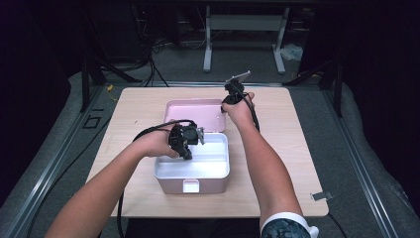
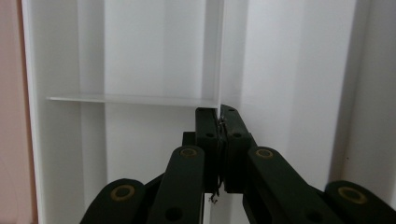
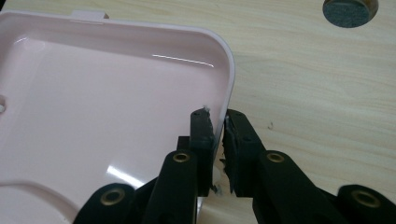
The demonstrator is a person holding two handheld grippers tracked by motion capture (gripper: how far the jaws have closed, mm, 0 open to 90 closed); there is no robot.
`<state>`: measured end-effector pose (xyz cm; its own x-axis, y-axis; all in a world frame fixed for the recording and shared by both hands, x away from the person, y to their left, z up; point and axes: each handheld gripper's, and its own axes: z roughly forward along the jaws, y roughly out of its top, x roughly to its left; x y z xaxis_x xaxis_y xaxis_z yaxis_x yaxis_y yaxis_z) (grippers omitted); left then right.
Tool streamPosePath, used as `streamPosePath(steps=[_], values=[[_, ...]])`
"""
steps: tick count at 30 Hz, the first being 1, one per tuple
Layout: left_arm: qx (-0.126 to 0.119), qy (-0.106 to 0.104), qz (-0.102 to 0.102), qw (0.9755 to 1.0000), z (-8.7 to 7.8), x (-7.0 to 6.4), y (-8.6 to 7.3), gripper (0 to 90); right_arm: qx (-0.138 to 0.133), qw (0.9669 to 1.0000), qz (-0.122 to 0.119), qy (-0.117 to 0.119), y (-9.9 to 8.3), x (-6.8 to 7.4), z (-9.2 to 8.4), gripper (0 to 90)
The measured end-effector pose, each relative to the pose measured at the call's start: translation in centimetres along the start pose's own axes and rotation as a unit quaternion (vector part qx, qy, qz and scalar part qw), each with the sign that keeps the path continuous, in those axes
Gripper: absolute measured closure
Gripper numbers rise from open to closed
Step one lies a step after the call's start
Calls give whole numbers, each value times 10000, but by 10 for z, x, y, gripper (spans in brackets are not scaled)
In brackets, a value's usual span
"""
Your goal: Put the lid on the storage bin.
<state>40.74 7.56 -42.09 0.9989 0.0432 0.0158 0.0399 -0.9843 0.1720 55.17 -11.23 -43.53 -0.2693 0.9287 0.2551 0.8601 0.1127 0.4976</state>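
Forearms come in from the bottom of the high view, and between them, at the near edge of the wooden table [image 1: 277, 163], sits a pink box [image 1: 192, 184] holding a white tray [image 1: 208, 166]. Its pink lid [image 1: 195, 115] lies open and flat on the table behind the box. On the left, the left gripper [image 1: 189, 144] reaches into the tray near its back left part, a black cable looping away from it. On the right, the right gripper [image 1: 229, 100] is at the lid's far right corner, with its grey three-cornered plate raised above the hand. Along the left gripper view, the left gripper [image 2: 219, 112] has its black jaws pressed together on the thin upright white divider [image 2: 212, 51] of the tray [image 2: 299, 70]; a second thin partition [image 2: 130, 99] meets that divider at right angles just beyond the jaw tips, and a strip of pink box wall shows at the left edge. Along the right gripper view, the right gripper [image 3: 218, 116] straddles the lid's [image 3: 93, 116] right rim near its rounded corner, one jaw inside the lid and the other outside over the table [image 3: 317, 84], the worn pads pinching the rim between them. A round grey cable hole [image 3: 349, 10] sits in the tabletop at the upper right.
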Motion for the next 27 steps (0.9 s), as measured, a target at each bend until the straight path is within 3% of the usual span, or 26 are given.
streamPosePath(steps=[7, 8, 9, 11, 17, 18, 24, 27], values=[[-16, 12, -3, 10000, 0, 0, 0, 880, -239, 9996, -45, 162, 0, 2, -20, 835], [-12, 14, -3, 10000, 0, -1, 0, 880, -161, 9995, -117, 254, 1, 2, -25, 837], [-14, 11, -2, 10000, 0, -1, 0, 880, -338, 9992, -131, 147, 0, 4, -26, 839], [-5, 10, -8, 10000, 0, -1, 0, 880, -358, 9991, -183, 147, 0, 6, -34, 843], [-38, -10, -18, 10000, 0, 0, -1, 880, -463, 9976, -323, 391, -3, 9, -59, 854], [-46, 8, -14, 10000, 0, 0, -1, 880, -600, 9973, -329, 274, -4, 11, -60, 855], [-14, 54, 12, 10000, 0, 0, -1, 880, -658, 9951, -654, 338, -9, 17, -77, 857], [-66, 30, -19, 10000, 0, 0, -2, 880, -838, 9932, -780, 227, -13, 21, -83, 858]])
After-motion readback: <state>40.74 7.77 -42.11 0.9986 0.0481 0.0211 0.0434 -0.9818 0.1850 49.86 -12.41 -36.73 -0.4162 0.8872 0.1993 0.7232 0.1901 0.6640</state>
